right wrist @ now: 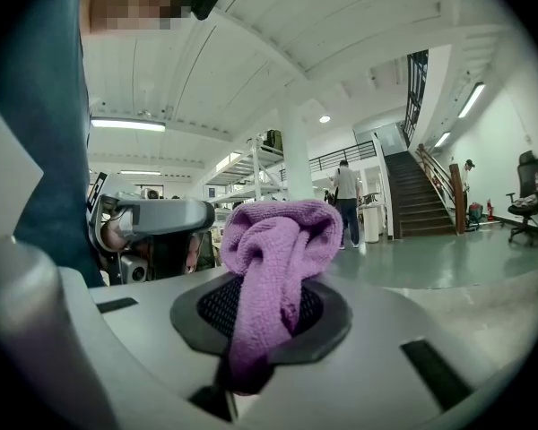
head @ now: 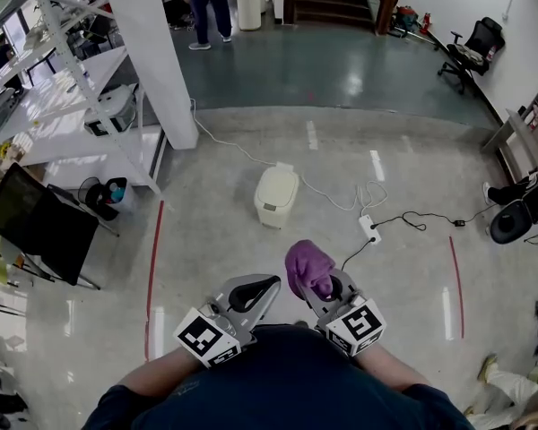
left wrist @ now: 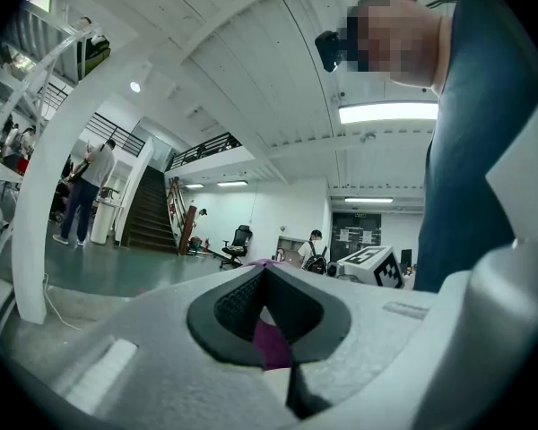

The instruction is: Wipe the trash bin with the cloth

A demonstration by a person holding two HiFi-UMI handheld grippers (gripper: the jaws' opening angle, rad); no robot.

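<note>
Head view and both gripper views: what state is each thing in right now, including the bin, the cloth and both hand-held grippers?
left hand-held gripper: shut, holding nothing.
right hand-held gripper: shut on the cloth.
cloth: bunched, clamped between the right jaws.
trash bin: upright on the floor, lid closed, apart from both grippers.

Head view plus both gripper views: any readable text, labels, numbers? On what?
No readable text anywhere.
marker cubes: black-and-white square patterns only, no characters.
trash bin: no label visible.
cloth: plain purple, no tag showing.
posted sheets, far off in the left gripper view: too small to read.
</note>
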